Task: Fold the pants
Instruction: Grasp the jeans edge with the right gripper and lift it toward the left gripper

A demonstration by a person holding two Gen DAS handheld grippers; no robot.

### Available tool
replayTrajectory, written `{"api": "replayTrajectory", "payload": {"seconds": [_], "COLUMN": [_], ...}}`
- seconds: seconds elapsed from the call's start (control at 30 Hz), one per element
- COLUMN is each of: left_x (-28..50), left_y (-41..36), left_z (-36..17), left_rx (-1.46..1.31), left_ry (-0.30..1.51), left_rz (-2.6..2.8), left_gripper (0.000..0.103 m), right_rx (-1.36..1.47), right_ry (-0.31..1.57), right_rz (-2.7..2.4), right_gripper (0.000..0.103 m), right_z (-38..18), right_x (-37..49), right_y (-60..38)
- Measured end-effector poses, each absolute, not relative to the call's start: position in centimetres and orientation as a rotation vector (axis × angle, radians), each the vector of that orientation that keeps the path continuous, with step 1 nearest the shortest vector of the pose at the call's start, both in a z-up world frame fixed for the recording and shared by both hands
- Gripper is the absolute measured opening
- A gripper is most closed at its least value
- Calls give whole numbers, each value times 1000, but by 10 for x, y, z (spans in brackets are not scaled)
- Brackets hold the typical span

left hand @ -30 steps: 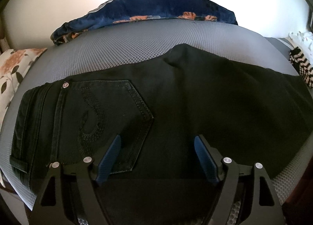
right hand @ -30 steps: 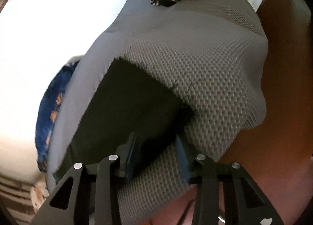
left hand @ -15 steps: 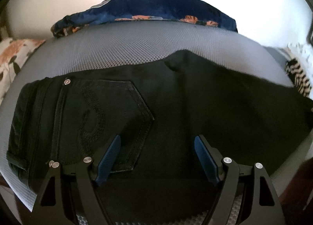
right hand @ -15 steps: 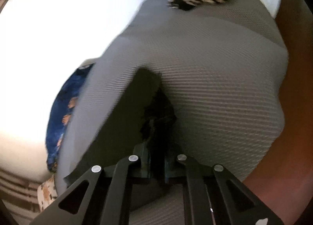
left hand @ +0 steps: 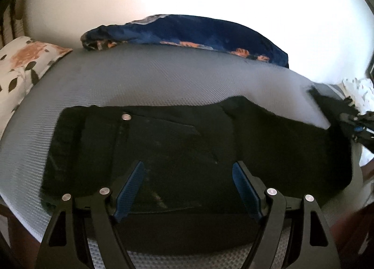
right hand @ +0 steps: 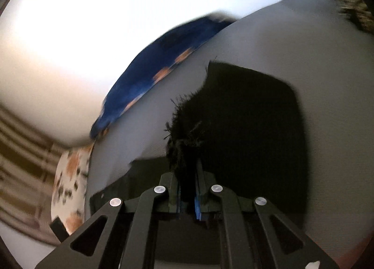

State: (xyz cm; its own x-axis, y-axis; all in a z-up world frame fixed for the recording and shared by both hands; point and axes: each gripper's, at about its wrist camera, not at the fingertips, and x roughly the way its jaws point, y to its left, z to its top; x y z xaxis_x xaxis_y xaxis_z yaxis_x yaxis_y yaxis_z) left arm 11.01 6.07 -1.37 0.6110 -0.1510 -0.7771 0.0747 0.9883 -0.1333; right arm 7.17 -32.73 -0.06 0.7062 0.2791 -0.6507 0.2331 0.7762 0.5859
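Fingers: right (right hand: 187,189) pinching frayed black denim pants (right hand: 245,117) hem (seemingly) | left (left hand: 188,189) wide, empty

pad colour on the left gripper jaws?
Blue, textured pads on the black left gripper; clearest in the left wrist view.

Home bedroom, grey mattress (left hand: 163,77), floral pillow (left hand: 21,63), blue bedding (left hand: 187,33)
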Motion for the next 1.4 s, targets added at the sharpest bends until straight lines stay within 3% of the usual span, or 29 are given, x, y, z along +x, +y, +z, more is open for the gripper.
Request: {"api": "replayTrajectory", "payload": {"seconds": [0.27, 0.63, 0.7, 0.83, 1.0, 1.07, 1.23, 1.4], "left_x": [105, 107, 109, 112, 116, 117, 127, 140], "left_y": [88, 86, 83, 76, 68, 62, 41, 29], "left_z": [-6, -1, -1, -1, -3, -6, -24, -43], "left_rx": [-144, -172, -178, -210, -294, -327, -429, -589], "left_ry": [906, 915, 927, 967, 1033, 1064, 1206, 1344], "left_rz": [-116, -166, -183, -239, -325, -363, -455, -507], "left_gripper": [78, 78, 78, 78, 78, 78, 76, 68], "right_rx": [543, 298, 247, 185, 174, 220, 332, 459], "right_ry": [995, 1133, 1133, 1144, 1133, 1107, 1040, 972], "right_rz": [235, 317, 322, 355, 369, 352, 217, 119], "right_gripper": [9, 10, 13, 34, 41, 49, 52, 54], "right_z": [-37, -67, -68, -60, -44, -36, -24, -21], "right_x": [111, 95, 94, 87, 65, 56, 49, 47], "right_y": [-219, -167, -160, -149, -160, -177, -216, -253]}}
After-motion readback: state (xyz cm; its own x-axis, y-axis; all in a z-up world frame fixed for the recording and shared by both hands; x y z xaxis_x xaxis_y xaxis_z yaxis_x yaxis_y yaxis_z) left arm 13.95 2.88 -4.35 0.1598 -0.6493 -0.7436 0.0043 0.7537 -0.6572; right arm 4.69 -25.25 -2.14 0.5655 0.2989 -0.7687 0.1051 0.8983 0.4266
